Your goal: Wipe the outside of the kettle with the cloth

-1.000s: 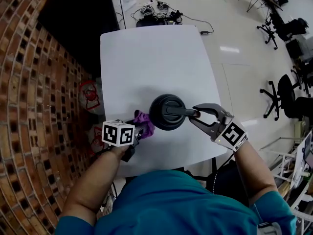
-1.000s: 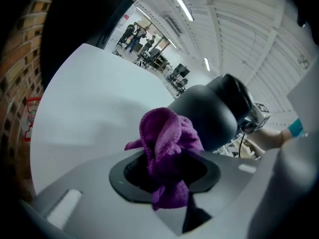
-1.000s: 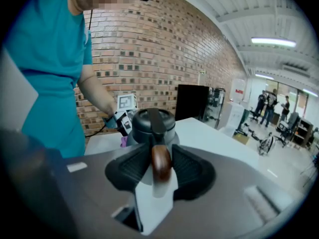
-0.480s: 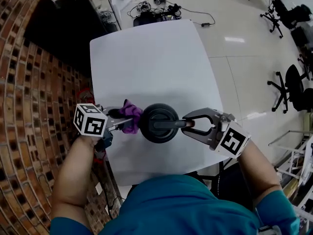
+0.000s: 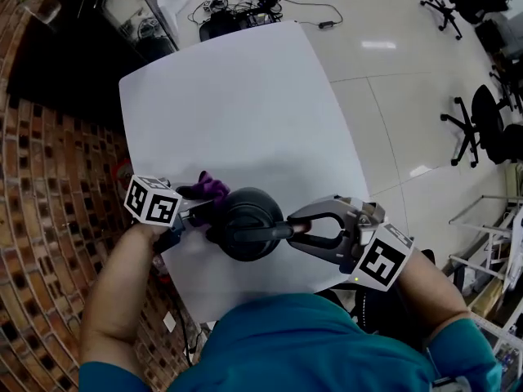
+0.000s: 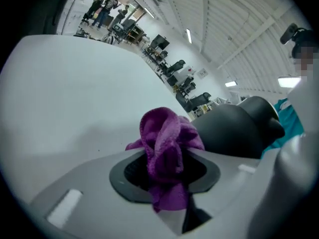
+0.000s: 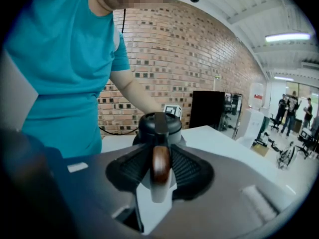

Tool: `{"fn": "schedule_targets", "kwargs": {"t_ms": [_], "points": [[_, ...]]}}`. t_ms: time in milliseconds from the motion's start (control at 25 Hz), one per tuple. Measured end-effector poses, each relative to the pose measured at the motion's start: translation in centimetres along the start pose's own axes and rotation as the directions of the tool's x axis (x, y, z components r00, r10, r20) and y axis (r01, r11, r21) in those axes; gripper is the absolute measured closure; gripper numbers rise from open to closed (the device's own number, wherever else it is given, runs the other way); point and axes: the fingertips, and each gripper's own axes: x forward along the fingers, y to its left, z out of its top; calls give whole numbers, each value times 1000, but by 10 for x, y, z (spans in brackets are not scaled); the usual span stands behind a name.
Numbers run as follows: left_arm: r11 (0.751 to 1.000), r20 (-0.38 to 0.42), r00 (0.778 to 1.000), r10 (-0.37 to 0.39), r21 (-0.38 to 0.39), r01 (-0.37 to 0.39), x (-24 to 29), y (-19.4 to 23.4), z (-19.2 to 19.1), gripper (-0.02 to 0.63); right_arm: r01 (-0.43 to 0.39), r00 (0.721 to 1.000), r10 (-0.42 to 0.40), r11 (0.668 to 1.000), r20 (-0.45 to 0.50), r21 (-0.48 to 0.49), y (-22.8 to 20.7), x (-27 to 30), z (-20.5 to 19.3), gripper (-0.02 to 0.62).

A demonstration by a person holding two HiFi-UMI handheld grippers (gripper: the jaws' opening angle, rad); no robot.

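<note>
Head view: left claw [image 5: 198, 206] pinches cloth [image 5: 210, 188] just beside kettle [image 5: 245, 216]; right claw [image 5: 299, 229] grips its handle [image 5: 273, 233].

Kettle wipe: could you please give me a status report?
Left gripper shut on cloth, beside kettle. Right gripper shut on handle. Nothing in the way.

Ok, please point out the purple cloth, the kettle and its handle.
purple cloth [image 6: 167, 148], left gripper view, bunched middle.
kettle [image 5: 245, 211], head view, dark top.
handle [image 7: 160, 166], right gripper view, brown end.
</note>
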Motion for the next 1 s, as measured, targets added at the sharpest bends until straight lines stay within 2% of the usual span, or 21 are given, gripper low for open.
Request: {"fn": "schedule_targets", "kwargs": {"t_ms": [80,160,240,320,440,640,720,800,880,920,1000], "points": [[999,-78,997,-25,44,28,-1,-4,9,459,0,1000,0,1000,17,4,1,-2,0,471],[989,-122,985,-118,78,128,-8,-21,35,457,-2,999,2,1000,36,6,1,-3,2,471],[963,-179,956,-231,102,251,-11,-46,63,457,-4,999,3,1000,54,6,0,-4,3,471],[936,-284,917,-282,131,328,-3,-62,76,457,-5,998,5,1000,68,10,0,-5,2,471],[919,-420,863,-279,144,367,20,-65,77,457,-5,996,2,1000,91,25,0,-5,2,469],[930,-516,829,-215,149,334,65,-52,68,460,-6,993,2,999,121,33,-1,-5,3,469],[928,-560,807,-187,169,332,78,-49,64,460,-2,991,-3,999,134,38,-1,-6,4,469],[908,-622,766,-163,209,364,83,-53,65,460,2,989,-8,999,145,43,-2,-6,4,469],[868,-680,709,-188,223,443,79,-72,75,459,6,988,-12,999,152,41,-3,-6,5,469],[844,-710,672,-211,216,492,77,-86,81,459,7,988,-13,999,153,39,-3,-6,5,469],[799,-789,577,-211,201,567,78,-109,81,459,9,988,-14,999,153,33,-3,-6,6,469]]}}
